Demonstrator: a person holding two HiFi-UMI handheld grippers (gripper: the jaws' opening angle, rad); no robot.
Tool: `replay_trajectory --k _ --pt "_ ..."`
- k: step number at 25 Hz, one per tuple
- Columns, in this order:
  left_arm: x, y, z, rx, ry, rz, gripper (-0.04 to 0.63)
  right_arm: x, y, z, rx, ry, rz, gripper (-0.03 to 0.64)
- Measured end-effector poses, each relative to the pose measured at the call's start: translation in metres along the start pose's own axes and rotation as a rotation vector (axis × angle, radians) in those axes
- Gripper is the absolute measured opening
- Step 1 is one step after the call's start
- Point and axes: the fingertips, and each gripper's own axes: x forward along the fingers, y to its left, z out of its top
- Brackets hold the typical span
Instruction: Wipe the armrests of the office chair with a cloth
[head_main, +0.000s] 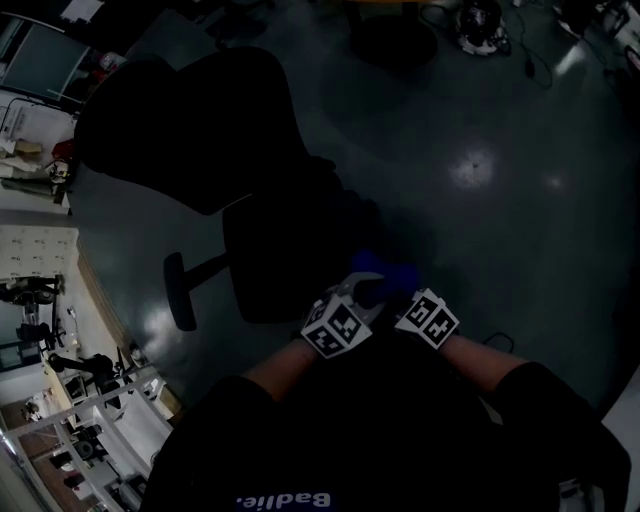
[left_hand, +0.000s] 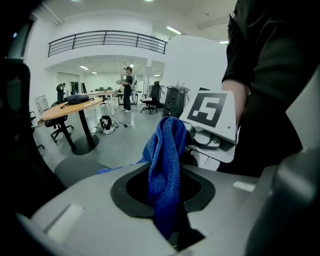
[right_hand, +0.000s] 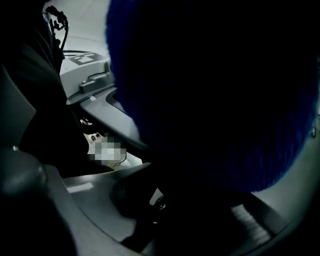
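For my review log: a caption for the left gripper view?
Left gripper pinches a blue cloth that rises to the right gripper.

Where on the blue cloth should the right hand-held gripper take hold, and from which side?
The top fold of the blue cloth, from the far side: it stands bunched above the left hand-held gripper, whose jaws pinch its lower end.

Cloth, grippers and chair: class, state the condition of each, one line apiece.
Blue cloth: bunched, held by both grippers.
Left gripper: shut on blue cloth.
Right gripper: shut on blue cloth.
Office chair: upright on the floor, unoccupied.
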Motion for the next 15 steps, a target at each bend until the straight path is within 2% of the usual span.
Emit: replay_trajectory --k 4,7,11,15 --pt "-0.007 -0.004 0.003 -0.036 -0.057 0.025 0.1 -0.002 -0.005 -0.005 -0.021 0.008 -0.005 0.003" --pt "-0.024 -0.006 0.016 -0.067 -0.138 0.059 0.1 -0.008 -0.004 -0.004 -0.019 -0.001 -0.017 0.003" --pt "-0.069 -0.003 0.018 -0.13 -0.26 0.16 0.103 -0.005 0.007 -0.011 -0.032 0.009 -0.029 0.003" --pt "-0.13 -0.007 0.002 -0.207 -0.39 0.283 0.103 0.007 0.031 -0.017 -0.064 0.028 -0.03 0.003"
